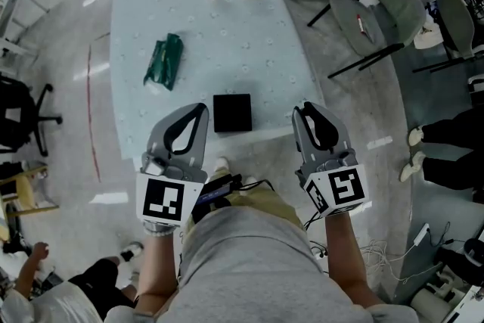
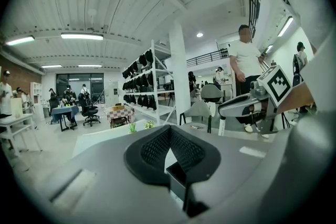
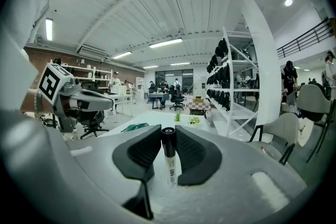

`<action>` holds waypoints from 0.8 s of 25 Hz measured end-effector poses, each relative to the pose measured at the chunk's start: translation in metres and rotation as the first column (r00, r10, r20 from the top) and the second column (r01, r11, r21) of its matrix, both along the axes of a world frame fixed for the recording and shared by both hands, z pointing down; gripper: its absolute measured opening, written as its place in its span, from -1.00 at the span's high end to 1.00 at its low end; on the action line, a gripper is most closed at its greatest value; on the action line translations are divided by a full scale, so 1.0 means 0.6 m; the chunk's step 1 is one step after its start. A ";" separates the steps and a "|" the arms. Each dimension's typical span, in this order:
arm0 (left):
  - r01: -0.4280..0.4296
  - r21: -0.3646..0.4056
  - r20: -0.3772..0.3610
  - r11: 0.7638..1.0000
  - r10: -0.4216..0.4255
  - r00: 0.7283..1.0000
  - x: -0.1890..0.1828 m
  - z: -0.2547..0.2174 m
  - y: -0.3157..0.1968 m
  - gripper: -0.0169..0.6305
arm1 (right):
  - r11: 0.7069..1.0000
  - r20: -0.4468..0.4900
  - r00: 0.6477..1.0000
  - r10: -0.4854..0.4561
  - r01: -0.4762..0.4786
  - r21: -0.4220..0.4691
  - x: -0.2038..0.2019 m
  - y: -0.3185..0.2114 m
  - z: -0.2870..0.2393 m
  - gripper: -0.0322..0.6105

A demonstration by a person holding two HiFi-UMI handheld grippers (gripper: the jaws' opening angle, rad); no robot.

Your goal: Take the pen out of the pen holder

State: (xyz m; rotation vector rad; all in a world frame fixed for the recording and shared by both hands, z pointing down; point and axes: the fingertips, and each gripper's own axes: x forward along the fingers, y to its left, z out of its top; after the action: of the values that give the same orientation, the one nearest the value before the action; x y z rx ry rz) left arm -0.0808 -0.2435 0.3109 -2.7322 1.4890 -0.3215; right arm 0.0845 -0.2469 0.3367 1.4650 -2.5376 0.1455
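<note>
Pen already out of pen holder, so extraction step looks done; set-down remains. Left hand-held gripper: jaws pressed together, empty, just beside pen holder. Pen holder: black box at near edge of counter, between both grippers. Right hand-held gripper: pinching pen crosswise between pads, clear of holder. Next move calls for steady grip and bare counter spot for release
</note>
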 end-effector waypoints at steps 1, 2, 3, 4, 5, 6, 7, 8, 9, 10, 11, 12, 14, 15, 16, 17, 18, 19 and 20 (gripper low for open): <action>0.002 0.000 -0.001 1.000 -0.002 1.000 -0.002 0.000 0.000 0.91 | 1.000 -0.001 1.000 -0.001 0.001 0.001 -0.001 0.000 0.000 0.65; 0.004 0.001 0.000 1.000 -0.004 1.000 -0.003 0.000 0.001 0.91 | 1.000 -0.002 1.000 -0.003 0.003 0.002 -0.002 0.001 0.000 0.65; 0.005 0.002 0.001 1.000 -0.005 1.000 -0.005 0.001 0.001 0.91 | 1.000 -0.001 1.000 -0.003 0.003 0.003 -0.003 0.002 -0.001 0.65; 0.006 0.004 0.002 1.000 -0.006 1.000 -0.006 0.001 0.002 0.91 | 1.000 -0.001 1.000 -0.003 0.003 0.004 -0.005 0.003 -0.002 0.65; 0.005 0.006 0.003 1.000 -0.006 1.000 -0.006 0.001 0.002 0.91 | 1.000 -0.001 1.000 -0.003 0.003 0.005 -0.006 0.004 -0.002 0.65; 0.005 0.008 0.003 1.000 -0.005 1.000 -0.007 0.001 0.003 0.91 | 1.000 -0.001 1.000 -0.005 0.005 0.007 -0.008 0.005 -0.003 0.65; 0.004 0.011 0.003 1.000 -0.004 1.000 -0.007 0.000 0.004 0.91 | 1.000 -0.001 1.000 -0.007 0.007 0.007 -0.009 0.006 -0.002 0.65; 0.003 0.013 0.003 1.000 -0.003 1.000 -0.007 0.000 0.005 0.91 | 1.000 -0.002 1.000 -0.007 0.007 0.008 -0.009 0.007 -0.003 0.65; 0.002 0.013 0.002 1.000 -0.002 1.000 -0.007 -0.001 0.005 0.91 | 1.000 -0.002 1.000 -0.006 0.006 0.009 -0.009 0.007 -0.003 0.65; 0.002 0.014 0.001 1.000 -0.002 1.000 -0.007 -0.001 0.006 0.91 | 1.000 0.000 1.000 -0.003 0.003 0.010 -0.009 0.008 -0.003 0.65; 0.002 0.015 -0.001 1.000 -0.002 1.000 -0.007 -0.001 0.007 0.91 | 1.000 0.003 1.000 0.000 0.000 0.010 -0.008 0.008 -0.003 0.65; 0.002 0.016 -0.001 1.000 -0.002 1.000 -0.007 -0.001 0.007 0.91 | 1.000 0.004 1.000 0.002 -0.002 0.011 -0.008 0.009 -0.003 0.65; 0.002 0.016 -0.001 1.000 -0.002 1.000 -0.009 -0.002 0.008 0.91 | 1.000 0.000 1.000 0.002 -0.002 0.013 -0.009 0.009 -0.004 0.65; 0.003 0.016 -0.001 1.000 -0.003 1.000 -0.009 -0.002 0.008 0.91 | 1.000 -0.001 1.000 0.001 -0.001 0.013 -0.009 0.009 -0.004 0.65; 0.003 0.016 -0.001 1.000 -0.003 1.000 -0.010 -0.001 0.009 0.91 | 1.000 -0.001 1.000 0.001 -0.001 0.014 -0.009 0.009 -0.004 0.65; 0.003 0.016 -0.002 1.000 -0.003 1.000 -0.010 -0.001 0.009 0.91 | 1.000 -0.002 1.000 0.002 -0.002 0.014 -0.009 0.010 -0.004 0.65; 0.003 0.016 -0.002 1.000 -0.003 1.000 -0.010 -0.001 0.009 0.91 | 1.000 -0.001 1.000 0.002 -0.002 0.014 -0.009 0.010 -0.003 0.65; 0.003 0.015 -0.003 1.000 -0.003 1.000 -0.011 -0.001 0.008 0.91 | 1.000 0.000 1.000 0.003 -0.003 0.015 -0.009 0.010 -0.003 0.65; 0.003 0.014 -0.003 1.000 -0.003 1.000 -0.011 -0.001 0.009 0.91 | 1.000 0.001 1.000 0.004 -0.004 0.015 -0.010 0.010 -0.004 0.65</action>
State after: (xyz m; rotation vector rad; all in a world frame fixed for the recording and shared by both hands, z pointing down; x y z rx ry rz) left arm -0.0874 -0.2383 0.3101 -2.7209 1.4903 -0.3060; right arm 0.0787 -0.2411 0.3343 1.4764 -2.5419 0.1278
